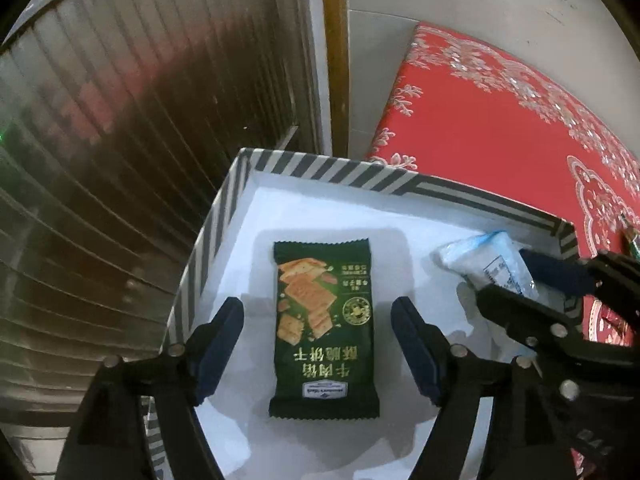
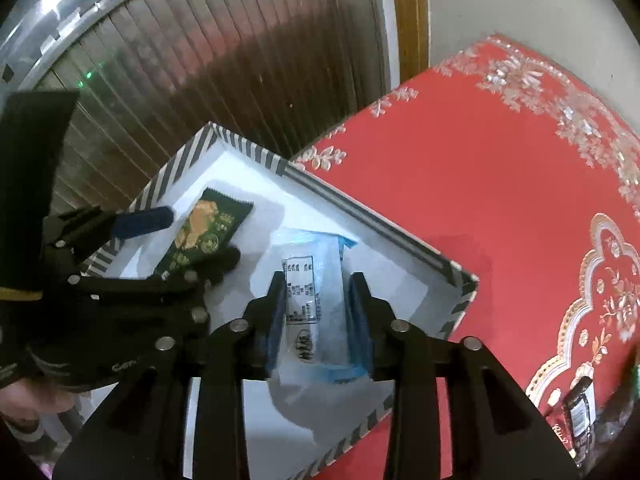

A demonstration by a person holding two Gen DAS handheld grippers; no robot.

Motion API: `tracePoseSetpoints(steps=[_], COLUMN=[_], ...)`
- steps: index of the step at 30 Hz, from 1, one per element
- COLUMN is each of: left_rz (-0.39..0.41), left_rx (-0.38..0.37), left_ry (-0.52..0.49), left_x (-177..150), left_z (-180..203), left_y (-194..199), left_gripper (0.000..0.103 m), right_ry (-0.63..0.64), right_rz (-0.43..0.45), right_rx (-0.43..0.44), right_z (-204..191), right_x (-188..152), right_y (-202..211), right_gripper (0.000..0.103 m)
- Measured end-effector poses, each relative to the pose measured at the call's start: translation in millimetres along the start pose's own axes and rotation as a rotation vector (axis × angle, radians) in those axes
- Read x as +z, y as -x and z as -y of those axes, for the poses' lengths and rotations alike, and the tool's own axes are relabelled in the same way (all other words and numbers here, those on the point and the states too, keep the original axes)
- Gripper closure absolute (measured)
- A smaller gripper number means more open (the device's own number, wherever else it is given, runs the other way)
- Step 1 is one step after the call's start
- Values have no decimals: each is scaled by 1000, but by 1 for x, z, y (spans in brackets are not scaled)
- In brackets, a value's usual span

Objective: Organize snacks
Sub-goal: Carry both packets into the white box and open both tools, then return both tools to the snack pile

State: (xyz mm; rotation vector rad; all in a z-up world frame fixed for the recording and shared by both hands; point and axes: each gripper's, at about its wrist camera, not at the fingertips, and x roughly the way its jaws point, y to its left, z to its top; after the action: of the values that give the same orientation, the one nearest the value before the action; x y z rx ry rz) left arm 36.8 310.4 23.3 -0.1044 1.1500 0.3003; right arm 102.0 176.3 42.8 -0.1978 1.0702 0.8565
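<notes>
Both wrist cameras are looking steeply down, close in, over their own fingers into the striped box (image 1: 236,184) (left from its near edge, right angling from its right corner), sharing its white floor and the red cloth (image 2: 480,184).

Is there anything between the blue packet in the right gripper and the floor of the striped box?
Nothing visible. The blue packet, held in the right gripper, hangs over bare white floor of the striped box; the green packet lies apart, toward the left gripper.

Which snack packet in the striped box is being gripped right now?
The pale blue packet, pinched by the right gripper. The green cracker packet lies flat, untouched between the open left gripper.
</notes>
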Motion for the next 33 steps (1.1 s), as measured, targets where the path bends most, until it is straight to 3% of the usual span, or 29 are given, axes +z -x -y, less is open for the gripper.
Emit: tracePoseSetpoints(steps=[1,2,10,17,27,33], left_rz=[0,0,64,96,80,52], left_rx=[-1,-3,11,-31,-124,-126], left_ry=[6,11,51,30,-48,-94], left_x=[-1,-2,-14,-16,-17,-22], left_z=[-1,-1,4,41,107,144], left_y=[1,3,40,68,76,72], left_gripper=[23,23,13,9,9,9], right_ry=[-11,-22,-21,-62,-202,-216], right_rz=[10,24,86,114,96,91], right_rx=[8,29,45,25,-27,-8], right_z=[2,3,6,37,137,165], right_x=[1,1,-5,-35,-119,-135], right_y=[3,7,44,85,140,137], right_gripper=[47,44,43,43,43,43])
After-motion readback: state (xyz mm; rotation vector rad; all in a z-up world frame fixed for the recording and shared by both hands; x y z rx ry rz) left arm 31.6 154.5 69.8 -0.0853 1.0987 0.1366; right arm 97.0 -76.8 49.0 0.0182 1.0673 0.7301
